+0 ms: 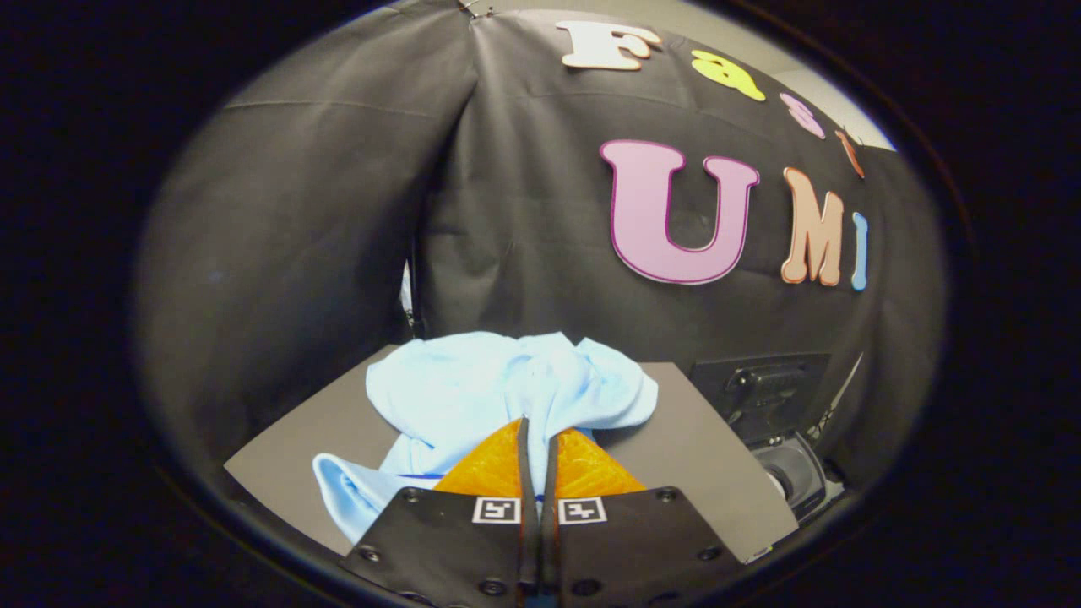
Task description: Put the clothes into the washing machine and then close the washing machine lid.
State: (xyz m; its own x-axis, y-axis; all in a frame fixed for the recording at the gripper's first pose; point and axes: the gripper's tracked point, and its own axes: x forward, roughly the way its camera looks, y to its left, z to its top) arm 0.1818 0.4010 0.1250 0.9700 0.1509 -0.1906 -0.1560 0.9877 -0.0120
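Gripper (538,426): we see orange fingers (494,469) nearly together, thin gap, tips at light blue garment (498,388); grip on cloth unclear to us. Square black-white markers (539,510) on finger mounts. Garment heaped on grey board (692,456), just ahead. Washing machine (790,473) beside board, lid (760,390) up.

tongs (538,429): closed, pinching light-blue clothes (473,393) | on grey board (701,456)

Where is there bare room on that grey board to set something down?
Bare grey board lies between the light blue cloth and the washing machine, plus a strip behind-left of the cloth. The middle is crowded; the gripper jaws are nearly together at the cloth.
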